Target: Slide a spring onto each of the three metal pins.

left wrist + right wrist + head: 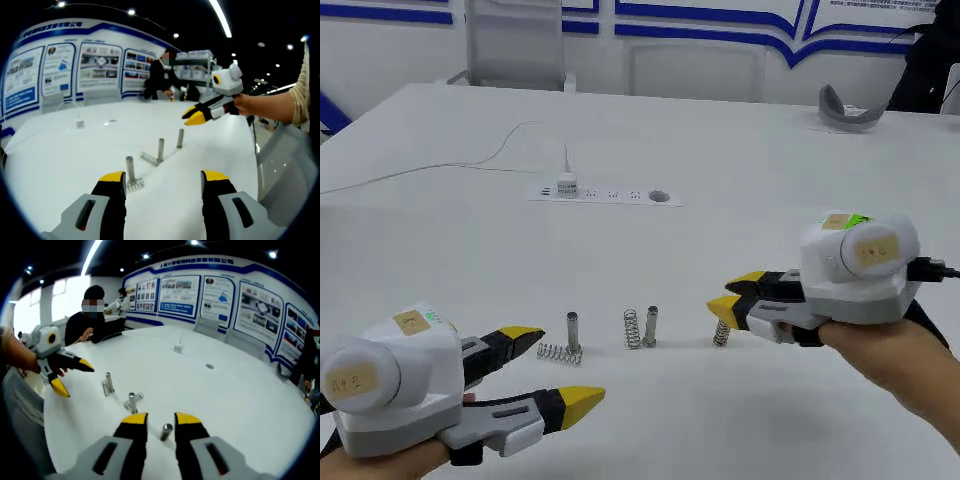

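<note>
- Left gripper (552, 368) jaws are spread wide with nothing between them. The yellow tips sit low over the white table (770, 180), on the person's near side.
- Right gripper (733, 295) jaws are parted by a narrower gap and grip nothing. It is held above the table, tips pointing at the row of pins.
- Third pin (166, 430) stands upright just under the right tips. In the right gripper view it sits in the gap between the jaws; contact cannot be made out.
- Third spring (722, 334): coils show low at that pin in the head view. Cannot tell whether it is threaded on.
- Middle pin (651, 325) is upright. Second spring (632, 328) stands just beside it, not on it.
- First pin (573, 331) is upright, just ahead of the left tips. First spring (559, 352) lies flat at its foot.
- Power strip (605, 193) lies farther back on the table, with one plug in it.
</note>
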Motion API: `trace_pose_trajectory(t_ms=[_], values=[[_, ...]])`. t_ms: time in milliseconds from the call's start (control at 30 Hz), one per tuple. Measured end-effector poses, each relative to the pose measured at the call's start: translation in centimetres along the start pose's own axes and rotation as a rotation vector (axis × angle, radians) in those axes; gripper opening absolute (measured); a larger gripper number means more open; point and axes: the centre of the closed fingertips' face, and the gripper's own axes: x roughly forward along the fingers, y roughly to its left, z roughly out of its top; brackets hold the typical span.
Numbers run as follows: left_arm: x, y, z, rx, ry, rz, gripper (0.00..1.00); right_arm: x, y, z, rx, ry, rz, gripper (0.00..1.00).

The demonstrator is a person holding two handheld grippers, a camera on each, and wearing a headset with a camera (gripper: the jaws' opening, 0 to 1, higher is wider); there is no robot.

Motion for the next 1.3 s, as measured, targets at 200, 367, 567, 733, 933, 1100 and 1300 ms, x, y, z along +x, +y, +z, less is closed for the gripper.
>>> trace_pose_trajectory(t_ms=[200, 367, 567, 733, 933, 1100, 1300], values=[[-0.2, 0.2, -0.4, -0.006, 0.006, 0.006, 0.62, 2.9, -0.3, -3.6, 0.022, 0.12, 0.016, 0.22], [-0.5, 0.5, -0.7, -0.012, 0.013, 0.018, 0.62, 3.2, 0.2, -3.1, 0.02, 0.102, 0.021, 0.12], [-0.5, 0.8, -0.7, -0.013, 0.017, 0.022, 0.62, -1.5, 0.4, 2.1, -0.006, -0.031, 0.007, 0.12], [0.2, 0.3, -0.9, -0.013, 0.024, 0.009, 0.61, -2.5, 2.3, -1.5, -0.11, 0.218, 0.112, 0.12], [0.3, -0.2, -1.0, -0.01, 0.028, -0.004, 0.62, 2.3, 3.9, -5.9, -0.265, 0.284, 0.1, 0.12], [-0.4, 0.5, -1.8, -0.021, 0.04, 0.013, 0.62, 2.5, 4.7, -6.6, -0.156, 0.302, 0.135, 0.16], [-0.3, 0.9, -2.4, -0.039, 0.045, 0.022, 0.61, 0.4, 0.9, -3.3, 0.047, 0.145, -0.004, 0.16]])
